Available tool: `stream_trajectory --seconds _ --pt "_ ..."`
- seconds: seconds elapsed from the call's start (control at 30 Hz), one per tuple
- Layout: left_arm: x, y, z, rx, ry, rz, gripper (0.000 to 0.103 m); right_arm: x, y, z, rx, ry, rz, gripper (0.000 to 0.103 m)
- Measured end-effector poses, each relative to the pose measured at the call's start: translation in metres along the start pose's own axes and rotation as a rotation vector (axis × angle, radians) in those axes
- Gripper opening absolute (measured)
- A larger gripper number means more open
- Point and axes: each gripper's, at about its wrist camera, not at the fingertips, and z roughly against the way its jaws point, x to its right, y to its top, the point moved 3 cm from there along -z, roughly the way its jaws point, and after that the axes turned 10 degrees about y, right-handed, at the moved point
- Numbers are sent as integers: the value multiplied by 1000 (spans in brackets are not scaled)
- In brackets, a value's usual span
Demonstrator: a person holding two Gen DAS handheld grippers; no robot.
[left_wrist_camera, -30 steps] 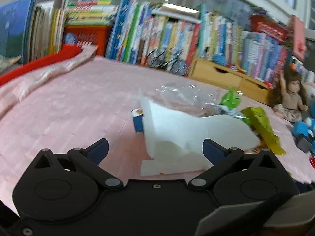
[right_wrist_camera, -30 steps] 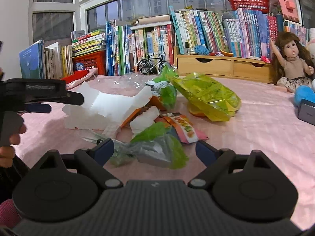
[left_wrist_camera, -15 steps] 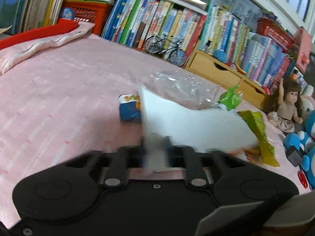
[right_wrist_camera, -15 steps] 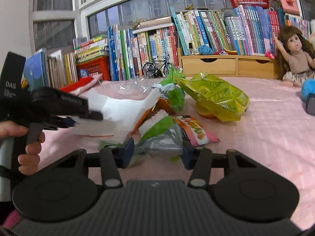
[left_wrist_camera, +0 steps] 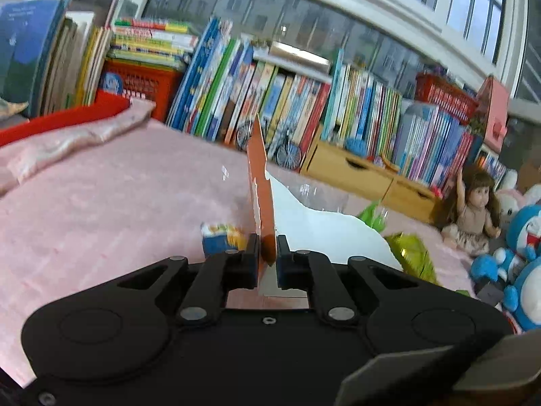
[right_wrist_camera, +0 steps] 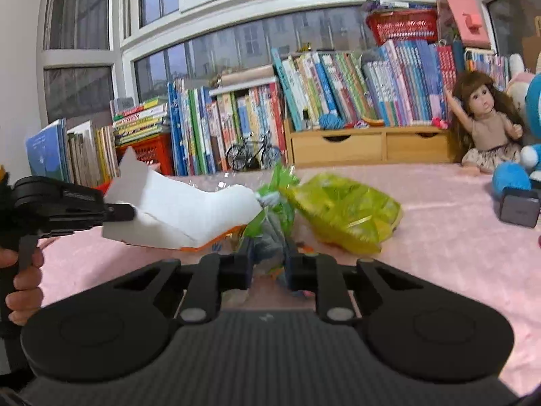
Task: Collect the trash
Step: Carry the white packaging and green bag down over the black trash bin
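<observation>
Where a curved bay window (right_wrist_camera: 236, 44) closes off the back of the room, a long row of upright children's books (right_wrist_camera: 236, 125) runs along the sill, with a red plastic basket (right_wrist_camera: 148, 150) at the left, a small model bicycle (right_wrist_camera: 253, 154) near the middle, a low wooden drawer unit (right_wrist_camera: 368, 145) further right, and a doll (right_wrist_camera: 487, 125) and blue plush toys (left_wrist_camera: 520, 237) at the far right. In front of them spreads a pink quilted cover (right_wrist_camera: 456, 237), the surface that holds the trash. At the left of the right wrist view, a hand (right_wrist_camera: 23, 280) holds the left gripper (left_wrist_camera: 268, 258), whose jaws are clamped shut on a torn piece of white card with an orange printed side (right_wrist_camera: 179, 213). The card is raised off the cover, its long axis running left to right and its narrow end pointing right, towards the green wrappers. In the left wrist view the card stands on edge between the pads. A small blue and orange carton (left_wrist_camera: 221, 238) lies on the cover just left of the card. In the middle, the right gripper (right_wrist_camera: 268, 260) is closing its jaws on a crumpled green and silver wrapper (right_wrist_camera: 274, 216), which stands up between the pads. Just to its right a yellow-green plastic bag (right_wrist_camera: 345, 215) lies on the cover.
</observation>
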Motion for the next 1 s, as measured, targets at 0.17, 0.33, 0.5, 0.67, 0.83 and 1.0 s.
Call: stream_trajectory --seconds 0.17,0.33,0.5,0.67,0.83,1.0 --pt "-3 15 25 35 -7 12 9 -1 12 10 23 -3 -10 18" --pt "-3 21 51 43 -29 2 9 -9 21 22 35 -7 18 18" --pt "-3 17 83 25 -44 -26 9 -14 27 40 51 -8 22 18" --pt "-4 3 120 27 -79 -70 9 -17 23 66 59 -3 35 18" --pt "-8 -10 156 31 -130 -94 9 -20 19 95 80 15 43 18" --pt "-11 -30 197 6 -154 -116 9 -26 10 121 59 45 53 18"
